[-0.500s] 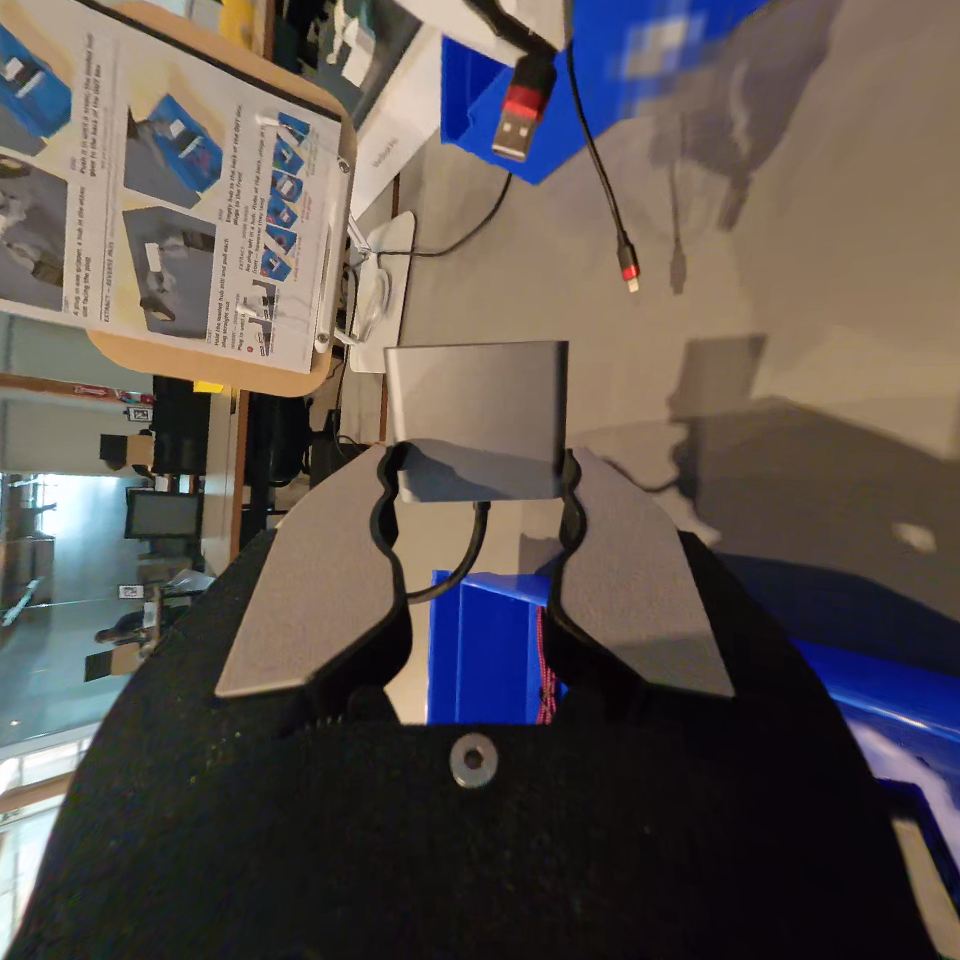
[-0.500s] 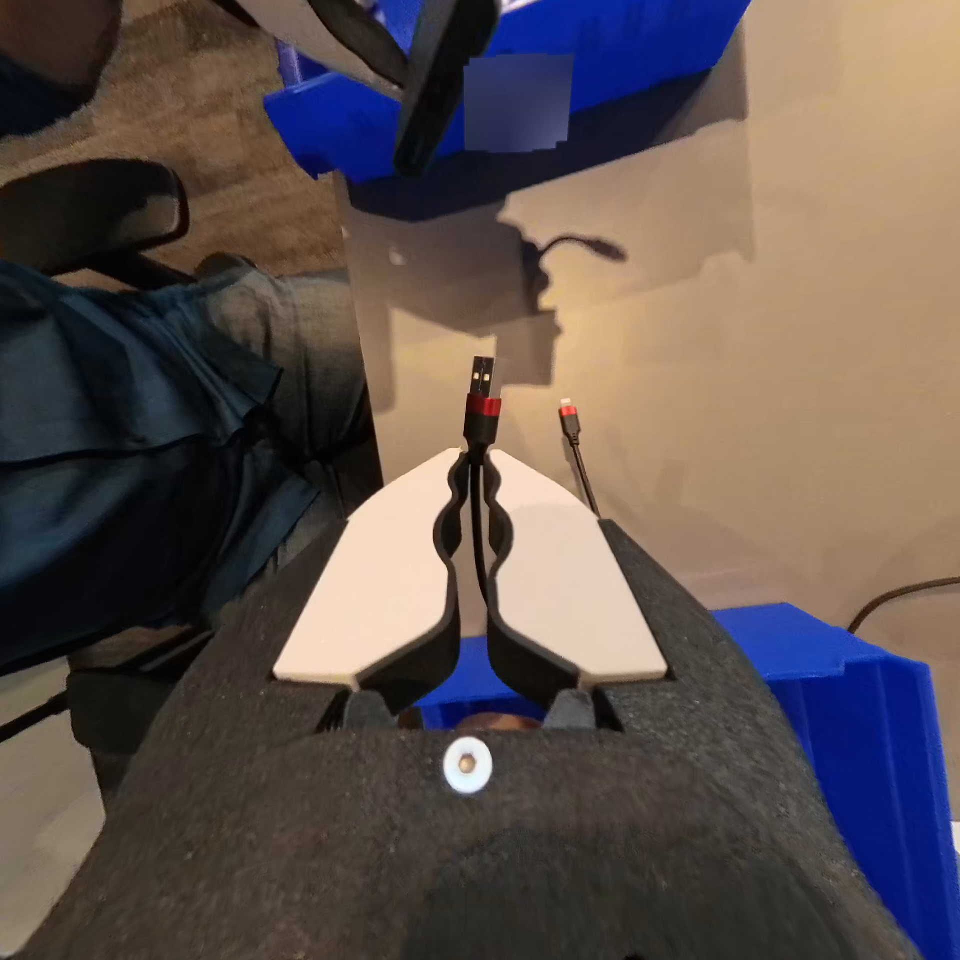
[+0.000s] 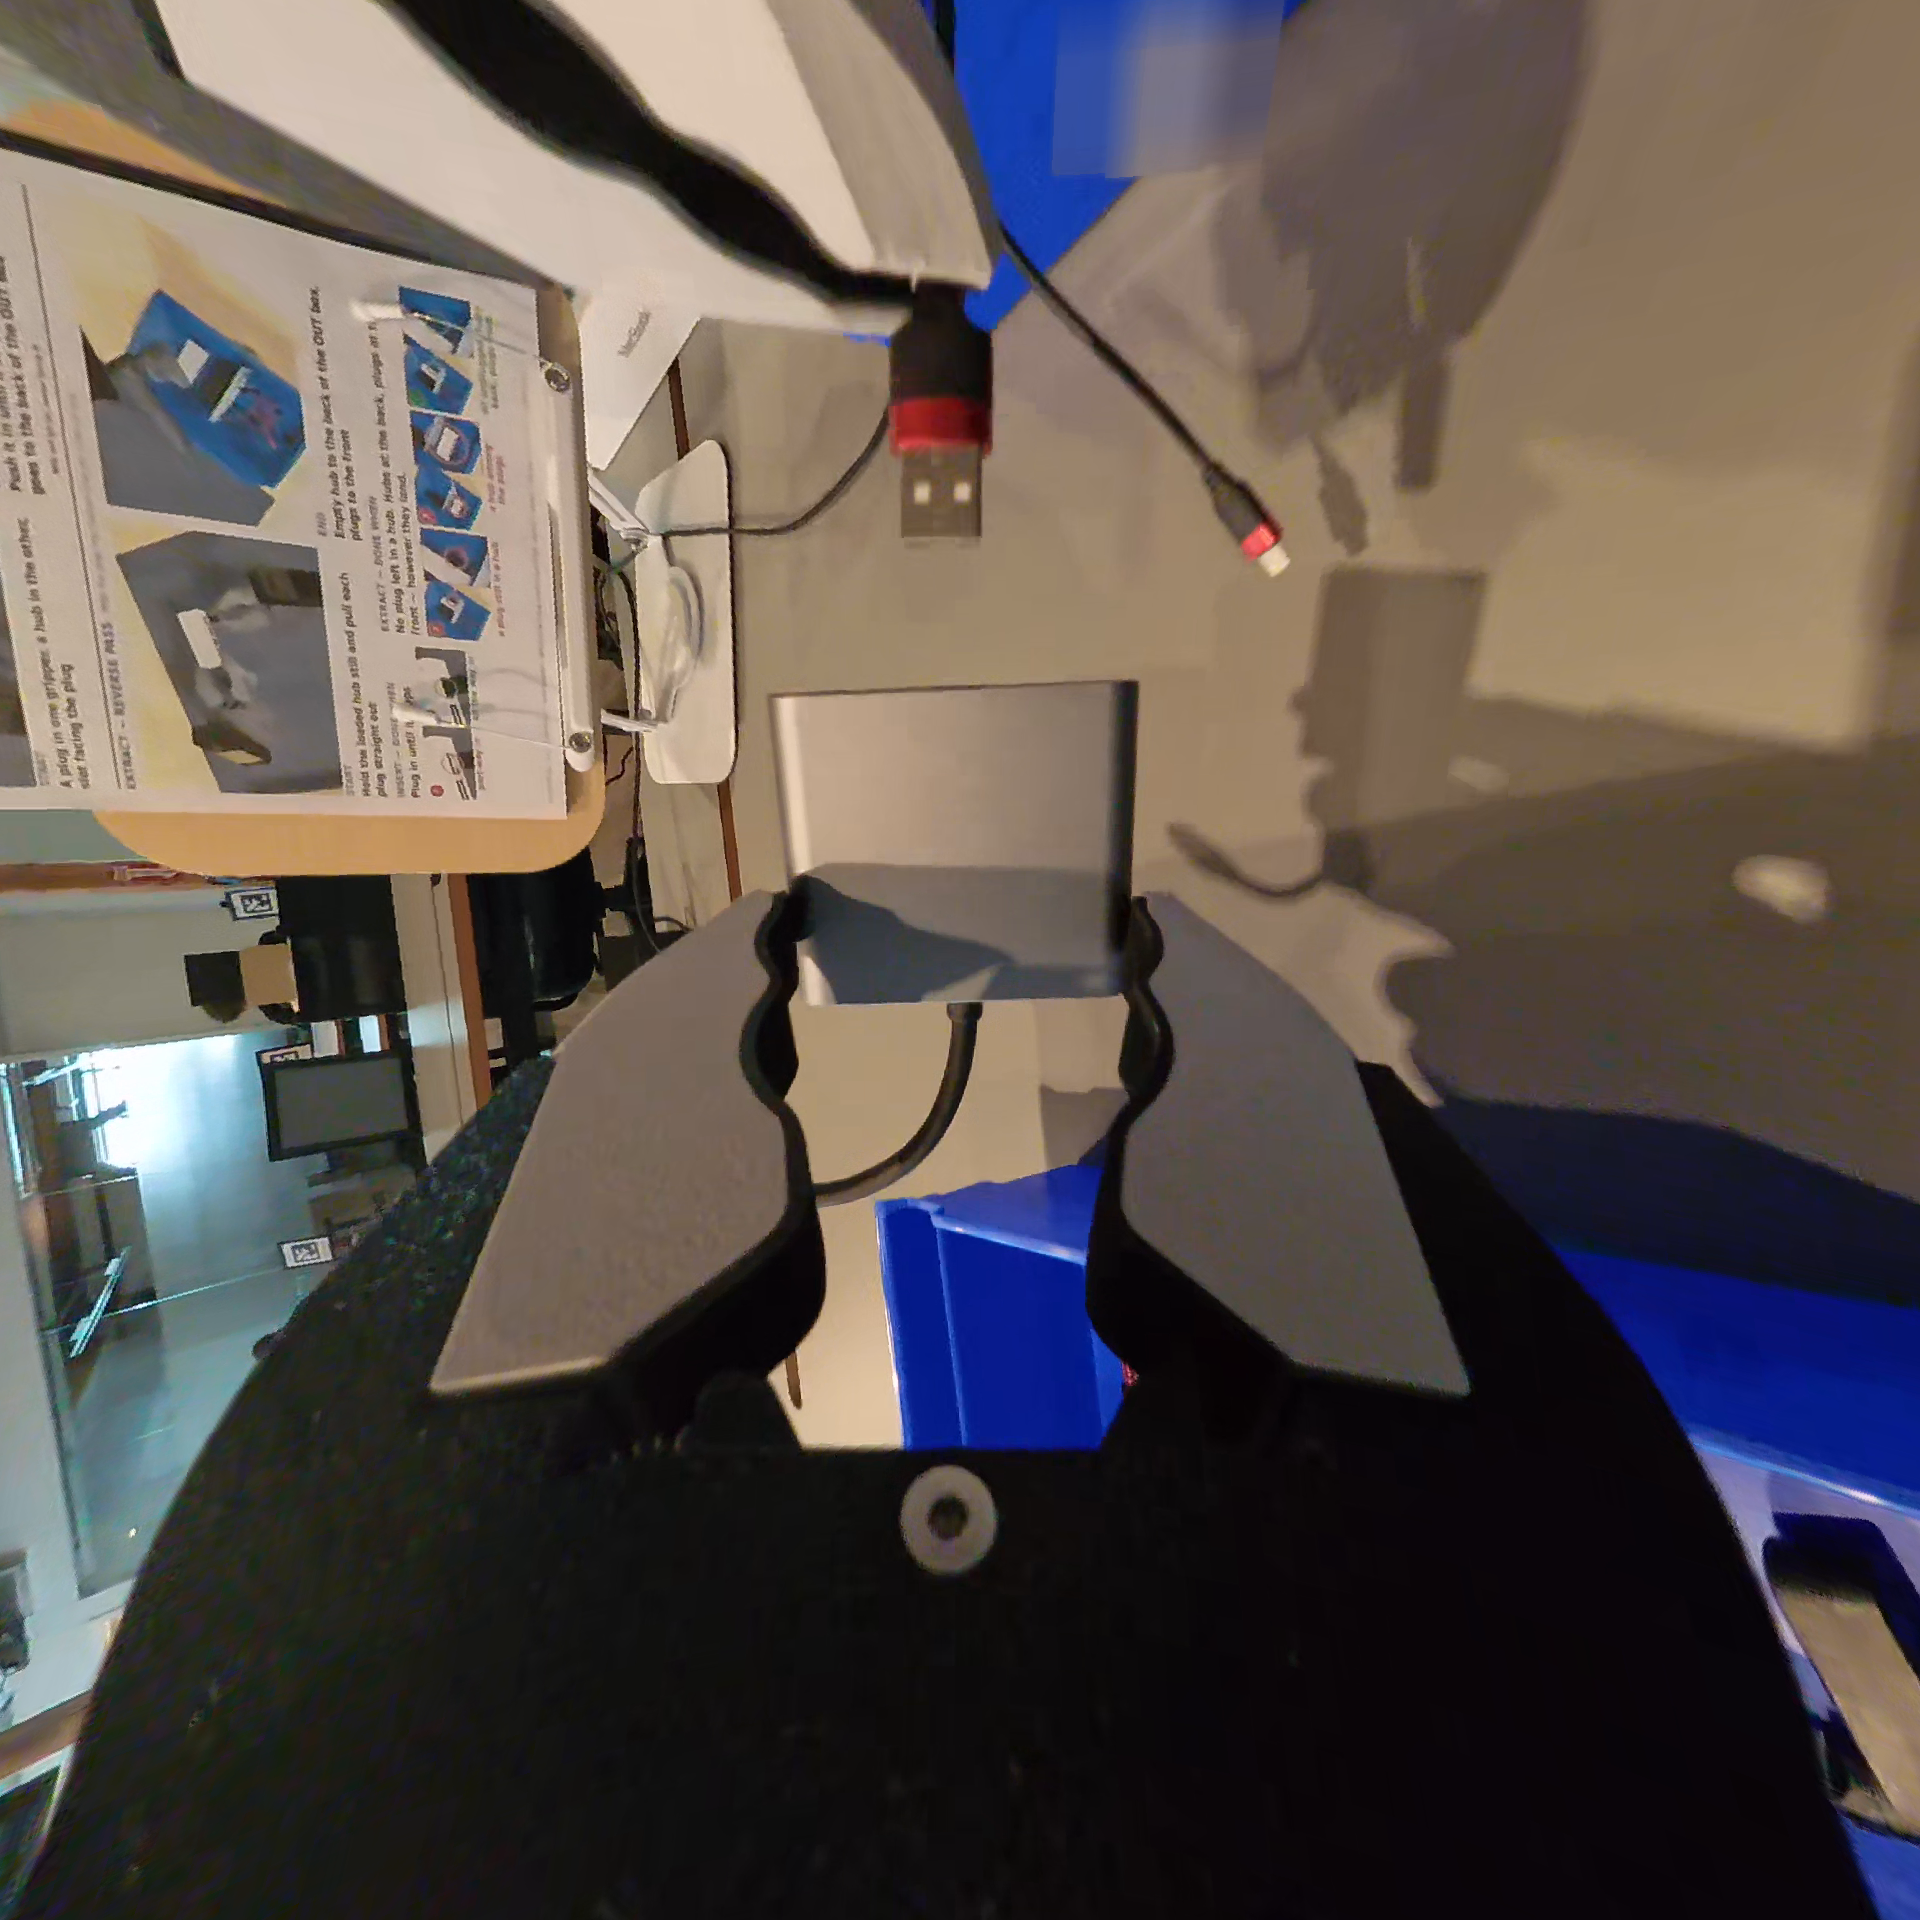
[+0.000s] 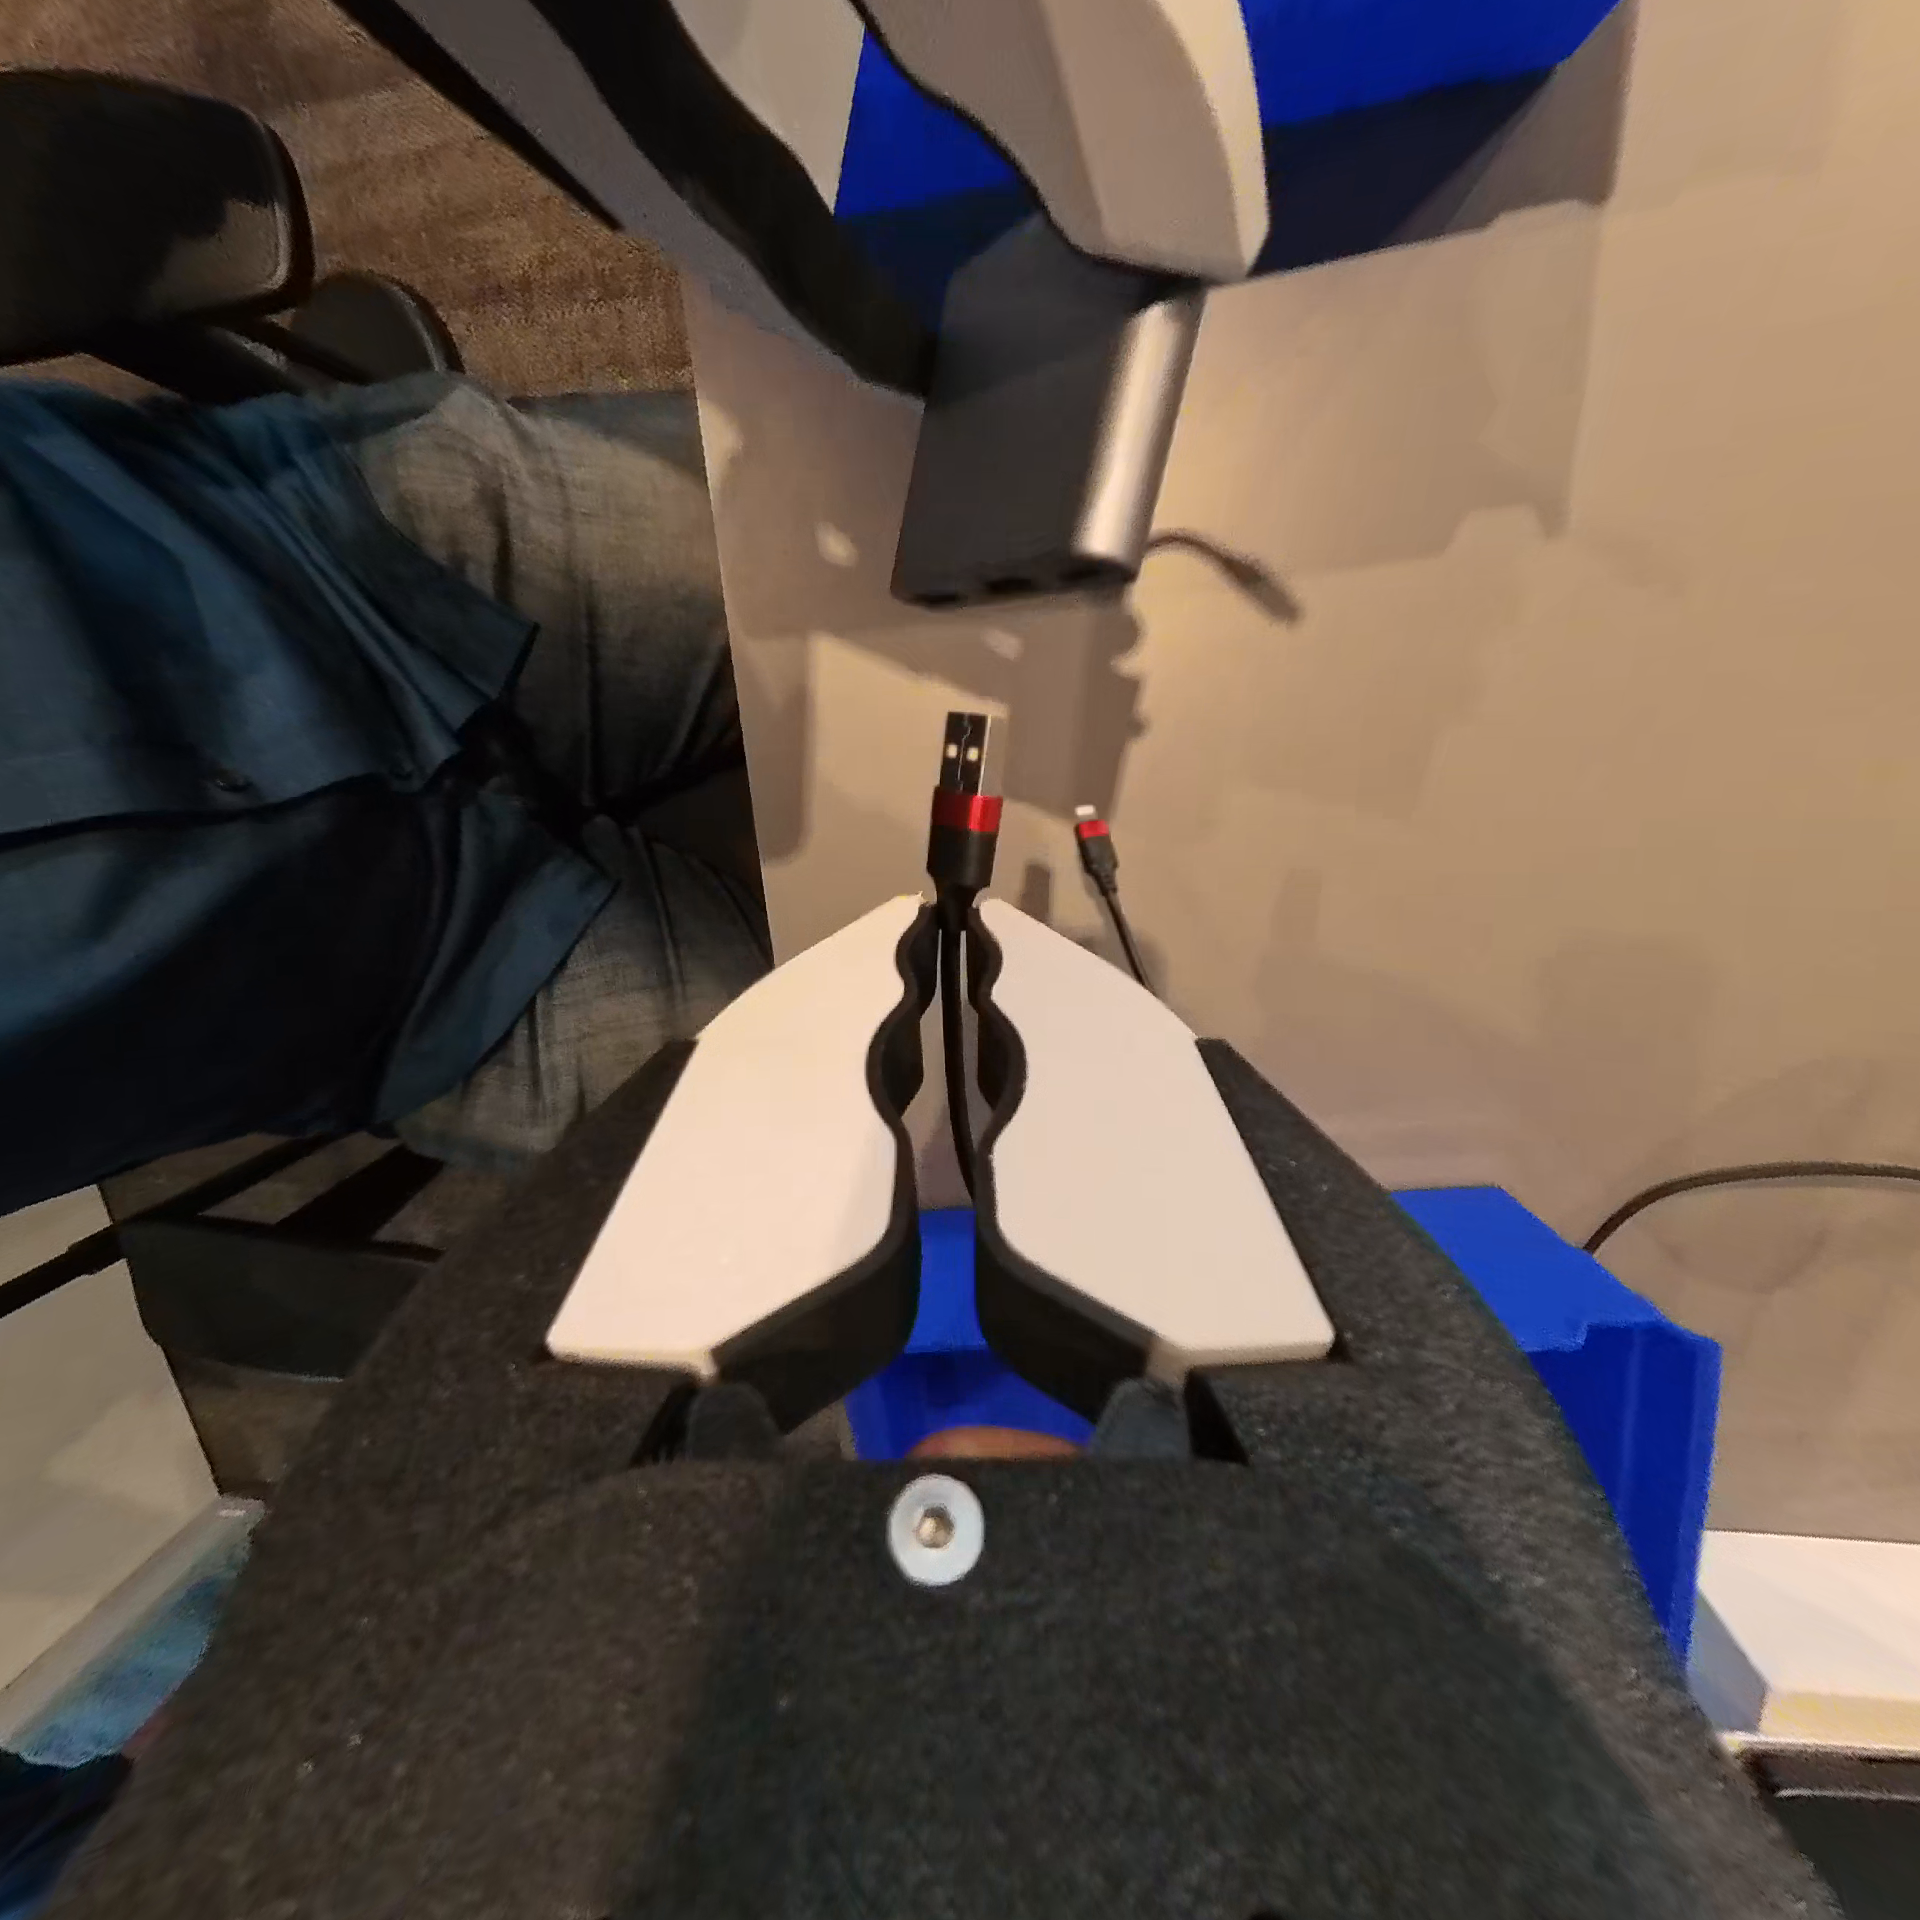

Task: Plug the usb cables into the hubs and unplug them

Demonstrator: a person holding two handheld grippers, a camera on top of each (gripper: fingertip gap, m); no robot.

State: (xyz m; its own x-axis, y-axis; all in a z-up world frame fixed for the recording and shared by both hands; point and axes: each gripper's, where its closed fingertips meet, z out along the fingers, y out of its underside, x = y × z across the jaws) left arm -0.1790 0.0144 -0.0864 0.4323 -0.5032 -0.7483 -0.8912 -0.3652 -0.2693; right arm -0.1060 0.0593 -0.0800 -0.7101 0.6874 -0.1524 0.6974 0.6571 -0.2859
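Note:
My left gripper (image 3: 956,914) is shut on a grey metal USB hub (image 3: 954,790) and holds it above the table, its short black cable hanging down behind the fingers. My right gripper (image 4: 954,909) is shut on a black USB cable just behind its red-banded plug (image 4: 969,790). The plug points at the hub's port face (image 4: 1003,577), a short gap away. In the left wrist view the same plug (image 3: 940,457) hangs just beyond the hub's far edge, held by the right gripper (image 3: 914,291). The cable's small red-tipped end (image 3: 1257,540) dangles free beside it.
Blue bins stand at the top (image 3: 1029,156) and below my left gripper (image 3: 997,1309); another blue bin (image 4: 1538,1320) sits under my right gripper. A clipboard with an instruction sheet (image 3: 291,520) stands at the left. A person's lap (image 4: 312,727) is at the table edge. One gripper's finger ends stand about 9 cm off the other's.
The two grippers have come closer together: the plug now sits much nearer the hub's port face, and the hub has come into the right wrist view.

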